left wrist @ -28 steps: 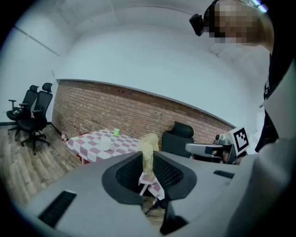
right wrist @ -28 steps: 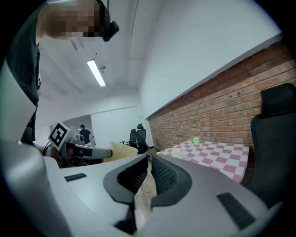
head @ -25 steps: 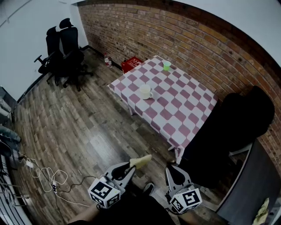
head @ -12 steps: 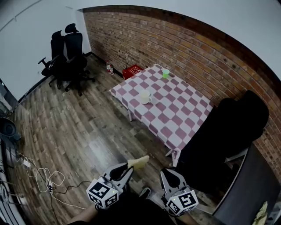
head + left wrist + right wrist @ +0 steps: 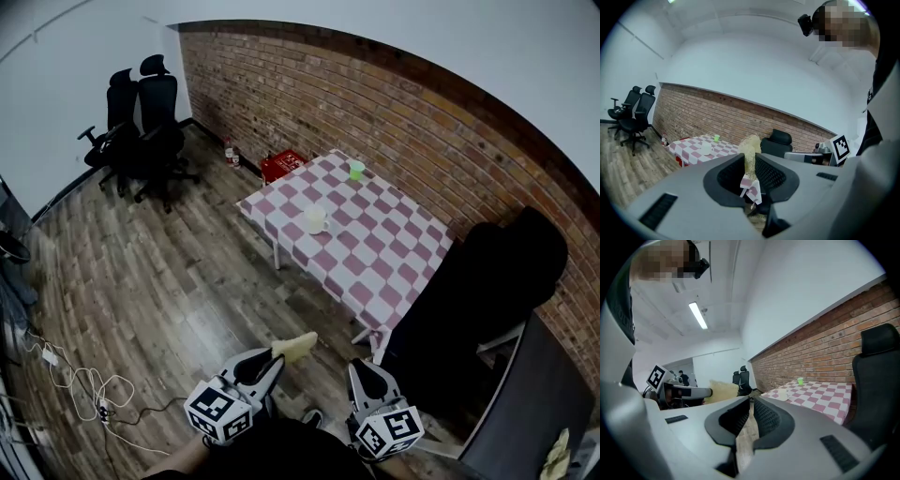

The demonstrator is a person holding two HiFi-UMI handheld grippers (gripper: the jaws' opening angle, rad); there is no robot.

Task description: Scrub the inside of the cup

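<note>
Still well short of checkered table (image 5: 375, 255), no nearer than a second ago. Clamping what looks like a sponge (image 5: 299, 346) in left gripper (image 5: 277, 356); right gripper (image 5: 367, 369) closed on nothing. White cup (image 5: 315, 220) on table near its left edge, untouched; scrubbing not begun.

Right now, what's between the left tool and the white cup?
Only wood floor, then checkered cloth up to the cup, per the head view.

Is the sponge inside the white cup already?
No, the yellow sponge is pinched in the left gripper over the floor, while the white cup sits across the room on the checkered table.
</note>
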